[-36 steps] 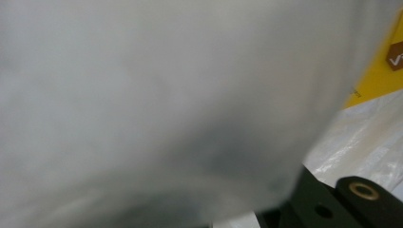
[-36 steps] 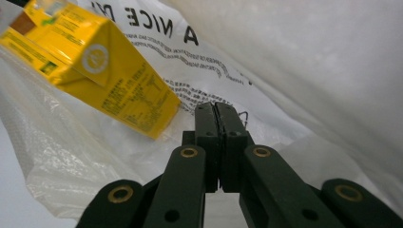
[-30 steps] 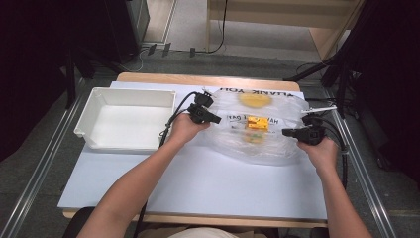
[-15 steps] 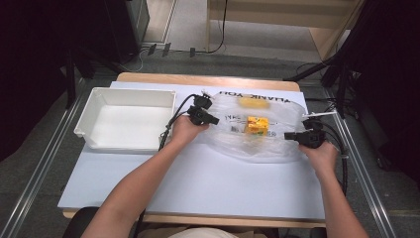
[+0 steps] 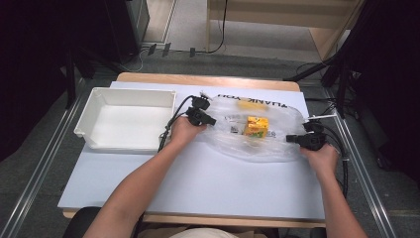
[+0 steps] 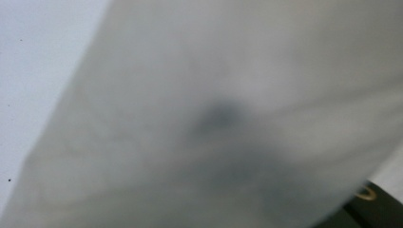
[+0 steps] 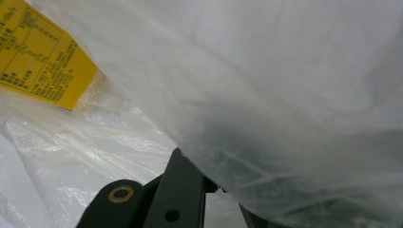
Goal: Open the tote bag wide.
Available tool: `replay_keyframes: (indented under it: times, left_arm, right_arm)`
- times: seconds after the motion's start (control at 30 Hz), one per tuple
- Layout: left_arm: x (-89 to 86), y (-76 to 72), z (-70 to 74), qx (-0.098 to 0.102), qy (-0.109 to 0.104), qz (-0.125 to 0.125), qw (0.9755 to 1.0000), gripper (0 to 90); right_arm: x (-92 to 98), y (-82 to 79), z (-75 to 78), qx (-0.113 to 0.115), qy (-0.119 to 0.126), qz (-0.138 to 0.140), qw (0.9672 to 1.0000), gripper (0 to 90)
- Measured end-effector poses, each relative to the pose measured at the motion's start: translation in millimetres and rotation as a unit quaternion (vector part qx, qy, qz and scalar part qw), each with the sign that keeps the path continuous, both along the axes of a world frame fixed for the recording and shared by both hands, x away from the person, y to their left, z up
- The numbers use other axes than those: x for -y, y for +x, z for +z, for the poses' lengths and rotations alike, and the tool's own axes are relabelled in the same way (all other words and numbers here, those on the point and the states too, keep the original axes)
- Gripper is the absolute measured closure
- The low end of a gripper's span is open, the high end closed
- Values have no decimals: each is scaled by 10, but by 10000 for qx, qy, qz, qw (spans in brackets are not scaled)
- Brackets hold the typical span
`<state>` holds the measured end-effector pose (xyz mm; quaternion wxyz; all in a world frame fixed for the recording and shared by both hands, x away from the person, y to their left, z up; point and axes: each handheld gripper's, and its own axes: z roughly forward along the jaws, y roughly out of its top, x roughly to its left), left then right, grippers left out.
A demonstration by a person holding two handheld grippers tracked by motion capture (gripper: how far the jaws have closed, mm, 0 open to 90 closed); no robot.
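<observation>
Table (image 5: 208, 183), pale sheet over wood, carried a white tray (image 5: 94, 139) far left and a clear plastic bag (image 5: 257, 144) far right.

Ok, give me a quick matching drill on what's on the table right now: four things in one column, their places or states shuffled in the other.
Things:
1. white bin
2. yellow box
3. left gripper
4. right gripper

Places or states:
A. inside the clear plastic bag
B. shut on the bag's right end
C. at the table's left, nothing in it
D. shut on the bag's left end

Pairs: 1-C, 2-A, 3-D, 4-B
</observation>
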<state>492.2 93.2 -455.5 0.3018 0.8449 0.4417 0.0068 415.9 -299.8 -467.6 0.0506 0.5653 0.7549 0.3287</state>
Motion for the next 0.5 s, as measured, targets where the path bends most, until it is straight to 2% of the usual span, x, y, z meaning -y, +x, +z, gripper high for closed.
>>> replay_keyframes:
  times: [0.13, 0.27, 0.33, 0.43, 0.5]
  left_arm:
    - [1, 4, -5, 22, -1, 19, 10000, 900]
    - [13, -13, 9, 188, 203, 115, 9996, 900]
    - [9, -15, 12, 220, 244, 164, 9993, 900]
    - [-3, -4, 19, 236, 300, 295, 9988, 900]
    - [-10, 1, 18, 220, 291, 348, 9987, 900]
  right_arm:
    - [11, -8, -24, 8, 9, -43, 10000, 900]
    - [44, -25, -58, 23, 39, -88, 10000, 900]
    - [82, -37, -69, 1, 133, -190, 9997, 900]
    - [122, -59, -69, 25, 97, -248, 9996, 900]
    - [137, -83, -58, 49, -41, -277, 9996, 900]
